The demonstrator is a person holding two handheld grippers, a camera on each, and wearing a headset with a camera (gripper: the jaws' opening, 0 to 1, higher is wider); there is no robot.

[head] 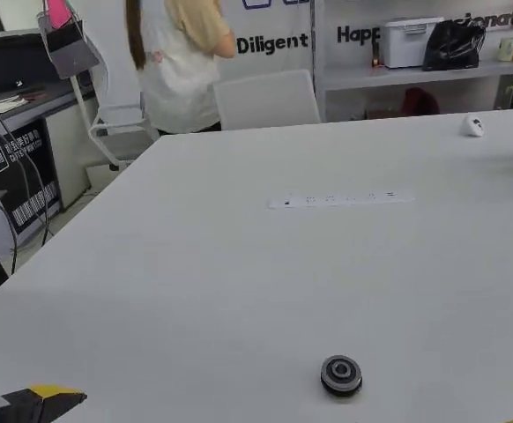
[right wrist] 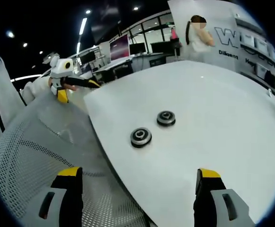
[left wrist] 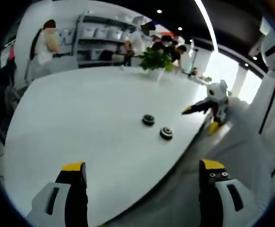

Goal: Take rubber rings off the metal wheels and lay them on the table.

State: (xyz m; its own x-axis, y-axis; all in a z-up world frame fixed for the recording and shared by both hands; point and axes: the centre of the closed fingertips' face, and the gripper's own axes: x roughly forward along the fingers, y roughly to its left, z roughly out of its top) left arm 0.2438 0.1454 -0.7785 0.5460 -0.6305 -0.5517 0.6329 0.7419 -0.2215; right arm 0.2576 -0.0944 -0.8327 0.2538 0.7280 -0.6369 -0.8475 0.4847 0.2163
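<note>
Left claw (left wrist: 142,165) and right claw (right wrist: 139,172) both gape wide, empty. Two ringed wheels (right wrist: 141,136) sit mid-frame near the surface (right wrist: 213,123) edge; I'd pin one, then peel its ring (right wrist: 132,137) slowly.

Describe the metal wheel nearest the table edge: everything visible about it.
The wheel is a small round disc lying flat on the white table, close to its edge. A black rubber ring still wraps its rim; inside that, the face looks like silvery metal with a dark centre. It rests only on the tabletop. The second wheel lies beside it, apart, not touching.
</note>
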